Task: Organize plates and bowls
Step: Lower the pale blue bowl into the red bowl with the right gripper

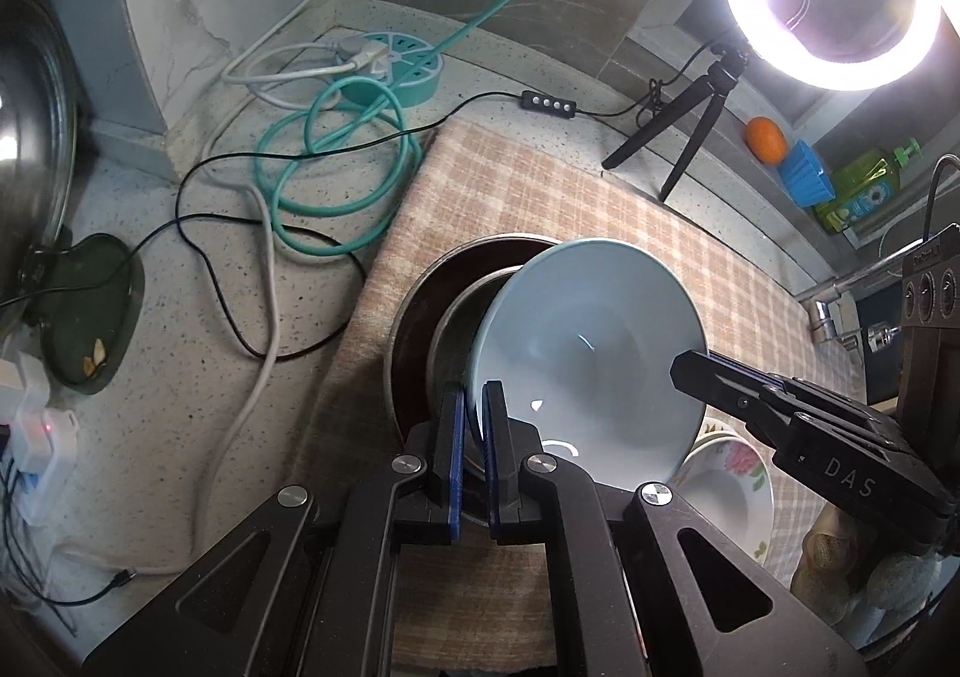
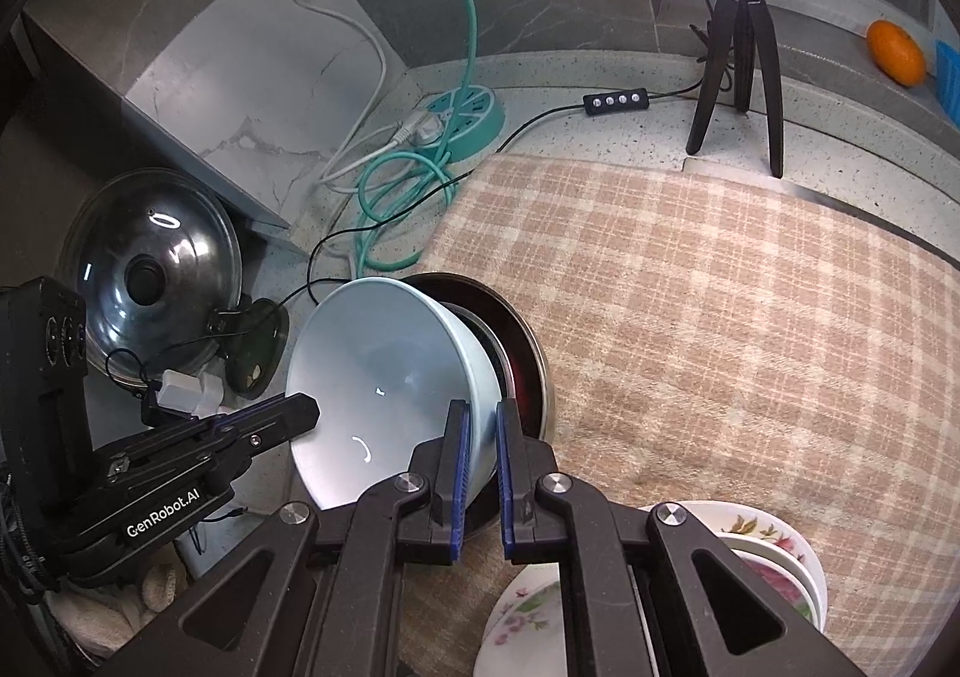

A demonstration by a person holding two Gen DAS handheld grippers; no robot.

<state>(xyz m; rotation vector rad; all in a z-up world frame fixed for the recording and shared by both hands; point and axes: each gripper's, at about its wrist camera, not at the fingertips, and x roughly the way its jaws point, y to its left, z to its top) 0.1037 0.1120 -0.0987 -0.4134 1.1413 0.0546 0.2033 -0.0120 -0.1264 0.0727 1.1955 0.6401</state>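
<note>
A pale blue bowl (image 1: pixel 588 353) is held tilted above a steel bowl (image 1: pixel 456 329) nested in a dark red plate (image 1: pixel 414 329). My left gripper (image 1: pixel 474 419) is shut on the blue bowl's near rim. My right gripper (image 2: pixel 480 437) is shut on the opposite rim of the same blue bowl (image 2: pixel 384 371); it shows in the left wrist view (image 1: pixel 696 371) reaching in from the right. The steel bowl and red plate (image 2: pixel 528 359) sit behind the bowl. White floral plates and bowls (image 2: pixel 774 551) stand near the bottom, also in the left wrist view (image 1: pixel 726 479).
A checked cloth (image 2: pixel 720 317) covers the counter. A teal power strip (image 1: pixel 396 65) with coiled cables lies at the back left. A ring light tripod (image 1: pixel 684 125), an orange (image 1: pixel 767 138), a pot lid (image 2: pixel 150 281) and a faucet (image 1: pixel 834 305) surround the work area.
</note>
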